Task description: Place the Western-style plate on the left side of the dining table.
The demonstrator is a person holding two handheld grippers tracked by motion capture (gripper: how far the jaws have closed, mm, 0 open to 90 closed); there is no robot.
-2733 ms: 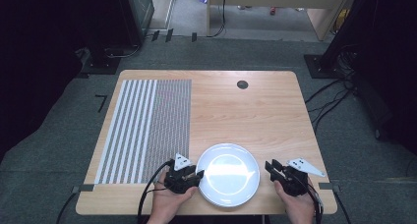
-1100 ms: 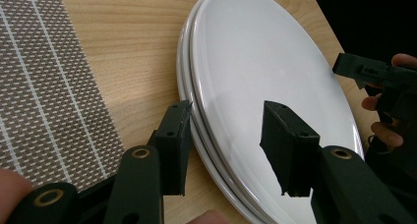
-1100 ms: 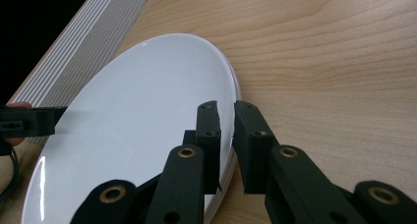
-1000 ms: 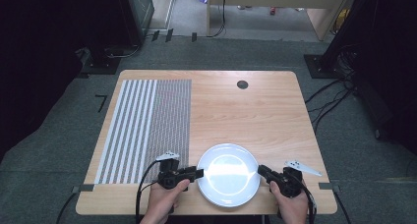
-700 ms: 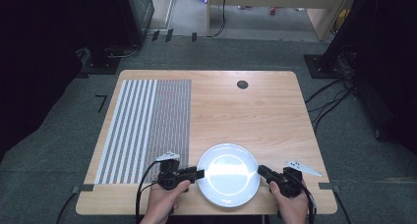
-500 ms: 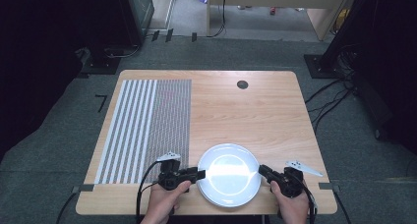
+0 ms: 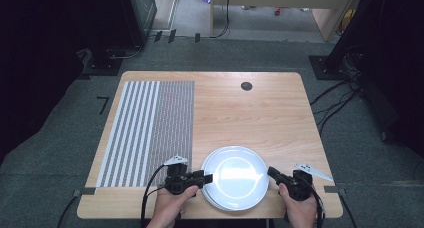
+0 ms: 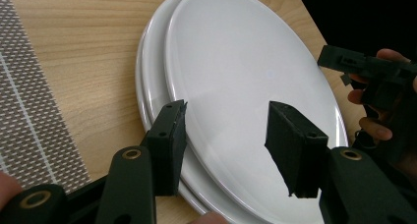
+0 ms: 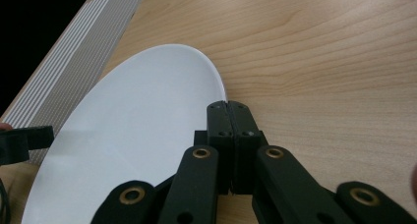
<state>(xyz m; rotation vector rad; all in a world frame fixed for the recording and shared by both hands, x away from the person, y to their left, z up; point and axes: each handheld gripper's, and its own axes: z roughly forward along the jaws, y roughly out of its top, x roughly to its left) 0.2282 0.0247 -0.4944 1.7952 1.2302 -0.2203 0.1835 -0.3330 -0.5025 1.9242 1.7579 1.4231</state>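
Note:
A stack of white plates (image 7: 235, 175) lies near the table's front edge, the top plate (image 8: 246, 71) slid a little off the rims beneath it. My left gripper (image 7: 207, 178) is at the stack's left rim and open. Its jaws (image 8: 226, 113) have just been opening and stand over the top plate's edge, with the pads clear of it. My right gripper (image 7: 273, 172) is at the stack's right rim, its jaws (image 9: 227, 106) shut together with nothing between them. Their tips are right against the plate's edge (image 9: 216, 81).
A grey and white striped placemat (image 7: 150, 128) covers the table's left part. A small black round hole (image 7: 246, 86) sits near the far edge. Bare wood (image 7: 260, 118) stretches behind the plates. Dark floor with cables surrounds the table.
Both hands have drawn back toward the front edge, staying at the plates' sides. The top plate has shifted slightly right. In the last second the hands hardly moved.

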